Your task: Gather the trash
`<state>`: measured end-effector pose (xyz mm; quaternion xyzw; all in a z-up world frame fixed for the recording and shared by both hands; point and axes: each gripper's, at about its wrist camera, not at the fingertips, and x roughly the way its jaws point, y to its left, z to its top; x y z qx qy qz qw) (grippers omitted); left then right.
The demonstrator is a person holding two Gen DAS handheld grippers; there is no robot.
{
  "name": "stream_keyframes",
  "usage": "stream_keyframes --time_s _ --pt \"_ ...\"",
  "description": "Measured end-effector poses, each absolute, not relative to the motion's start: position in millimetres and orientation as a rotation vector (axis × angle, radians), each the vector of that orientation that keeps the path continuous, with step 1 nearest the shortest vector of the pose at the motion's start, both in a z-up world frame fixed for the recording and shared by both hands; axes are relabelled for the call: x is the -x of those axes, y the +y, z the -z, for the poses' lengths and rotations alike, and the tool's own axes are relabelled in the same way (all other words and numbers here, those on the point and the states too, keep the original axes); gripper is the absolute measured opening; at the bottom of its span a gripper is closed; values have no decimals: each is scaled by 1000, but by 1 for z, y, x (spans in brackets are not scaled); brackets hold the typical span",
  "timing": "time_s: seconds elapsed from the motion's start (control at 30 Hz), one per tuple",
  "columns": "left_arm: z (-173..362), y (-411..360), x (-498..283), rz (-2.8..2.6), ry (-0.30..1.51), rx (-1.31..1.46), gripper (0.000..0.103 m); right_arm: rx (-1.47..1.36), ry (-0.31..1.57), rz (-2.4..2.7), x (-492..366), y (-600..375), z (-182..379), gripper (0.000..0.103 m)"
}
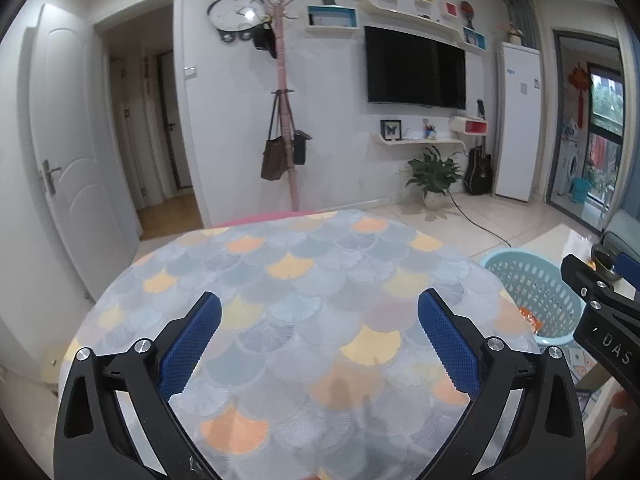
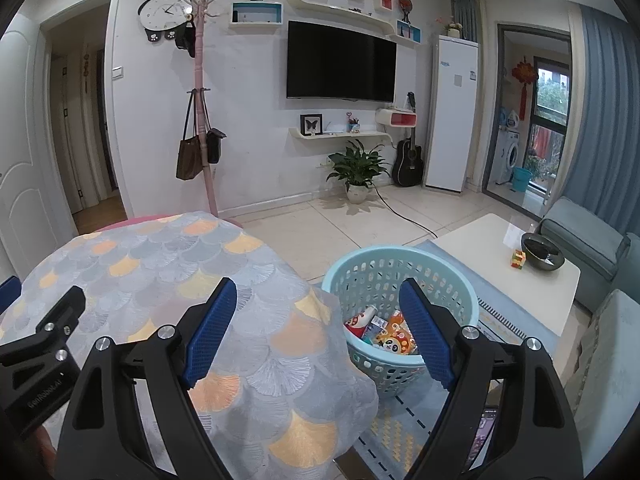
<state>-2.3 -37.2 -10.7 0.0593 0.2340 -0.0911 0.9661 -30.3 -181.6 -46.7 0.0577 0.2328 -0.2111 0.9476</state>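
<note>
We hold both grippers above a round table (image 1: 280, 280) draped in a cloth with grey, orange and yellow fan shapes. Our left gripper (image 1: 320, 344) stands wide, its blue pads (image 1: 191, 344) apart with nothing between them, only bare cloth below. Our right gripper (image 2: 316, 328) is also wide and empty, hanging over the table's edge (image 2: 320, 312) with the basket (image 2: 360, 276) showing beyond its jaws.

The basket is pale blue plastic, standing on the floor just beside the table. The trash (image 2: 384, 330) lies inside it: colourful wrappers and packets, one with a panda face. In the left view only the basket's rim (image 1: 520, 260) and an orange scrap (image 1: 530, 318) inside show.

A low white table (image 2: 500, 248) stands near the basket, bearing a dark bowl (image 2: 542, 256) and a small cube (image 2: 519, 258).
</note>
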Motion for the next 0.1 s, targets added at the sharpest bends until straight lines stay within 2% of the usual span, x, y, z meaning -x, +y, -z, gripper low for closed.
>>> stream_keyframes --time_s 0.1 --pt "6 -27 5 161 467 -107 96 -114 471 424 30 -178 44 79"
